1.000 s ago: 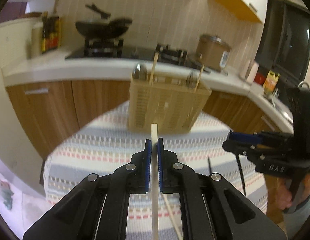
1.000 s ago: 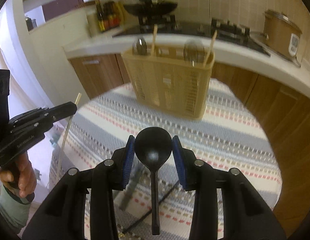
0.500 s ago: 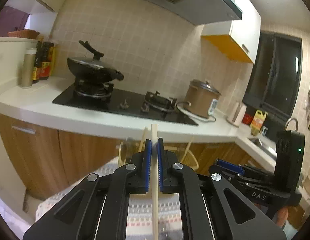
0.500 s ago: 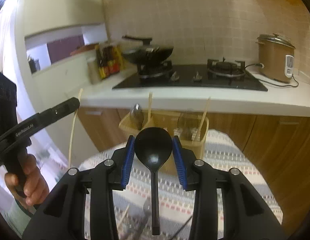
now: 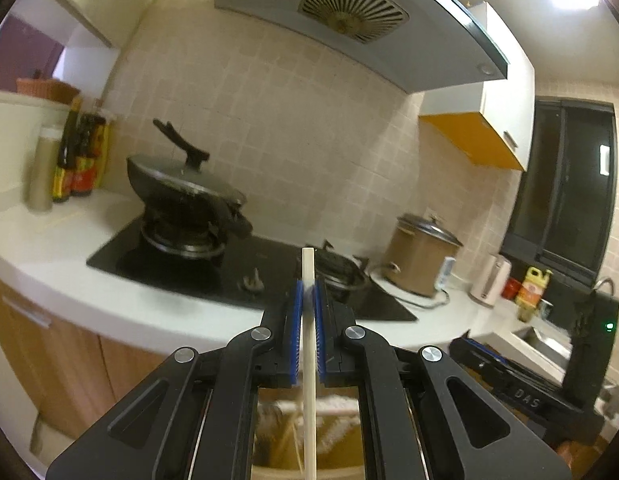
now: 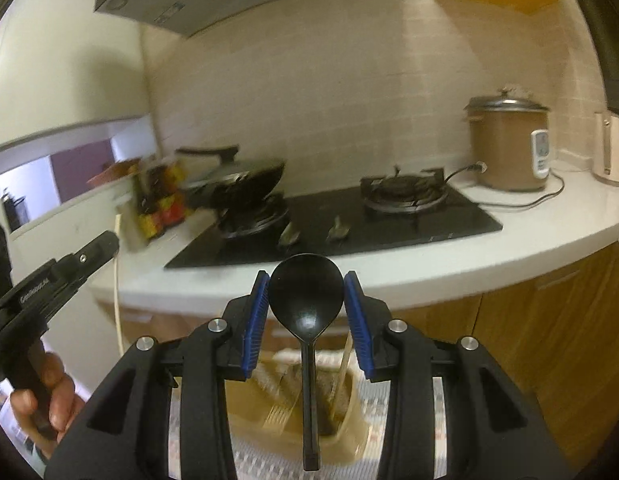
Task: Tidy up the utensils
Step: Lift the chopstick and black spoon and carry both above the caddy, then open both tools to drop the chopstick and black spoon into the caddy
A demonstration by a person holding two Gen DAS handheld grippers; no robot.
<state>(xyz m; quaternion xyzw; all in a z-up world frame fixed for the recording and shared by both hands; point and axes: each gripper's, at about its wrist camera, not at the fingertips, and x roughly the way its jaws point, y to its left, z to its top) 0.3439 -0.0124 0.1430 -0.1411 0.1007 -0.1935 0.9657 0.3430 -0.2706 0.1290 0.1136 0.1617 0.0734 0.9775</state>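
Note:
My left gripper (image 5: 308,286) is shut on a pale wooden chopstick (image 5: 309,344) that stands upright between the blue pads, its tip poking above them. My right gripper (image 6: 306,292) is shut on a black plastic spoon (image 6: 306,300), bowl up between the pads and handle hanging down. Under both grippers sits the tan utensil basket (image 6: 349,432) on the striped tablecloth (image 6: 249,456), seen through the fingers, with chopsticks and utensils inside. In the right wrist view the left gripper (image 6: 105,242) appears at the left with the chopstick (image 6: 118,292), held by a hand (image 6: 49,400).
Behind the table runs a white counter (image 5: 89,292) with a black hob (image 6: 349,224), a lidded wok (image 5: 177,188), sauce bottles (image 5: 77,160), a brown rice cooker (image 6: 509,144) and a kettle (image 5: 489,280). Wooden cabinet doors (image 6: 549,340) stand below. The other gripper's body (image 5: 549,380) shows at the right.
Both grippers have risen and tilted up; the basket has dropped from mid-frame to below the fingers. The chopstick and spoon stay gripped as before.

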